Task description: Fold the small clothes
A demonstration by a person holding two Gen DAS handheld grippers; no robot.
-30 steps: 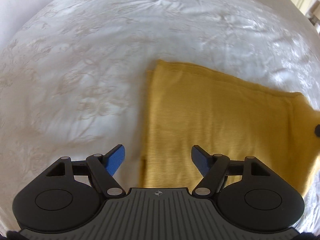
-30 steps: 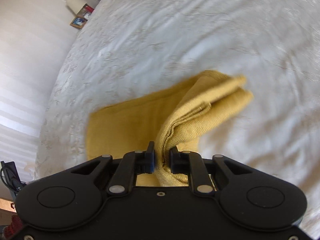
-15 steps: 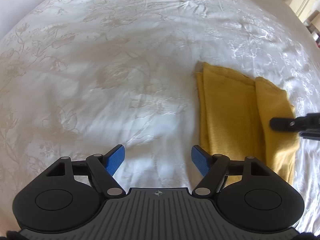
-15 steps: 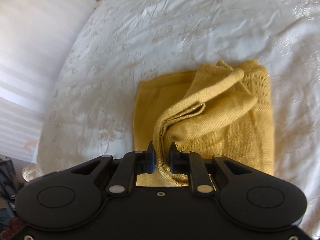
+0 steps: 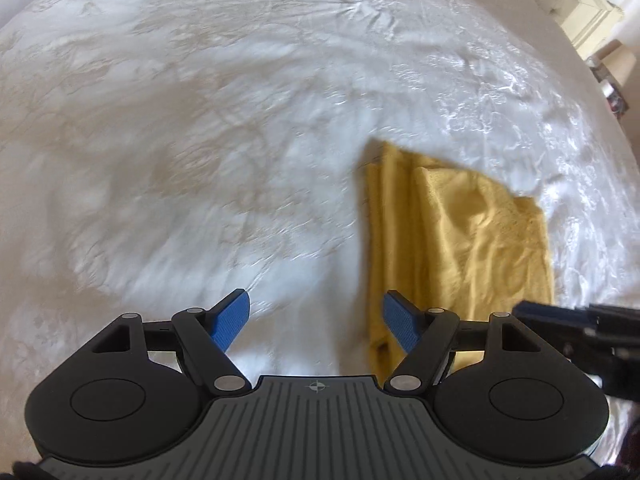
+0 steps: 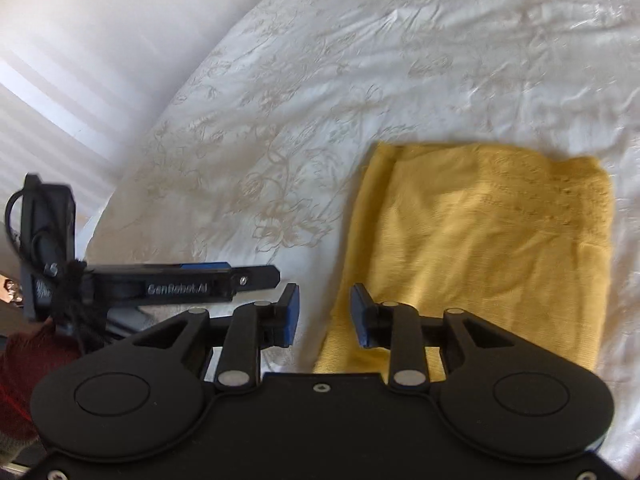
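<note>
On the white embroidered bedspread (image 6: 304, 112) lies the yellow garment (image 6: 480, 248), folded into a rough rectangle, its top layer rumpled. Just above its near edge the right gripper (image 6: 325, 316) has just been opening its jaws, nothing between them. Beside it, the left gripper (image 5: 316, 320) stands wide, empty. Smoothing the rumpled layer flat seems wise before any further fold.

Black left claw (image 5: 316, 318) and right claw (image 6: 324, 316), blue pads, silver pivot screws; dark-red knit sleeve (image 6: 24, 364).
</note>
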